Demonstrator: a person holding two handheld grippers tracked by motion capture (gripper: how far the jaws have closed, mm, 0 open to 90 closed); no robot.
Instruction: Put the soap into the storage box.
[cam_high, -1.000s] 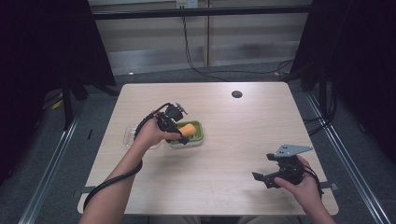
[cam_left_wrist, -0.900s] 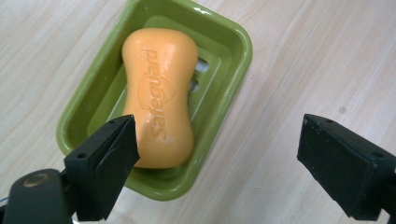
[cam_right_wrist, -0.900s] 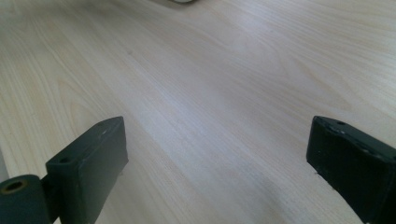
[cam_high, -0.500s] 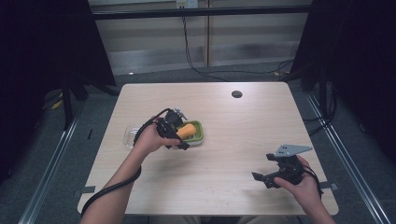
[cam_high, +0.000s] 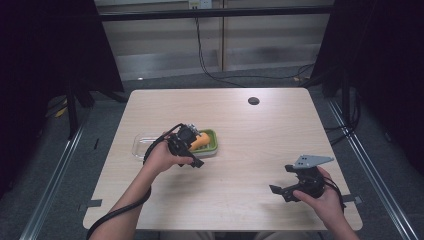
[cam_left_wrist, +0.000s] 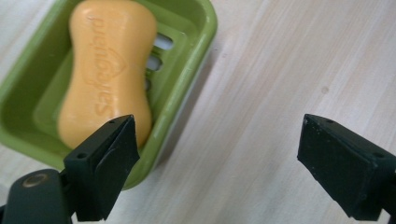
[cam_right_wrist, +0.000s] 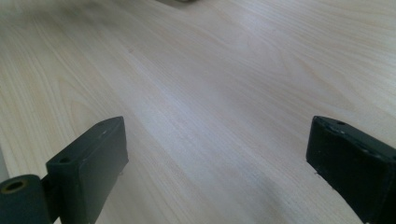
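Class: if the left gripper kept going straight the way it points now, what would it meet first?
Probably the rim of the green plastic soap dish, or bare light wooden table beside it; the left gripper straddles that edge, and depth is unclear.

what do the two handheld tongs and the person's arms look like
Both tongs are black. The left tongs have a round black body and a thick black cable trailing back along the forearm. The right tongs carry a grey three-cornered plate on top. Each has two blocky matte black jaws with small screw holes. The forearms are bare, with no sleeves showing.
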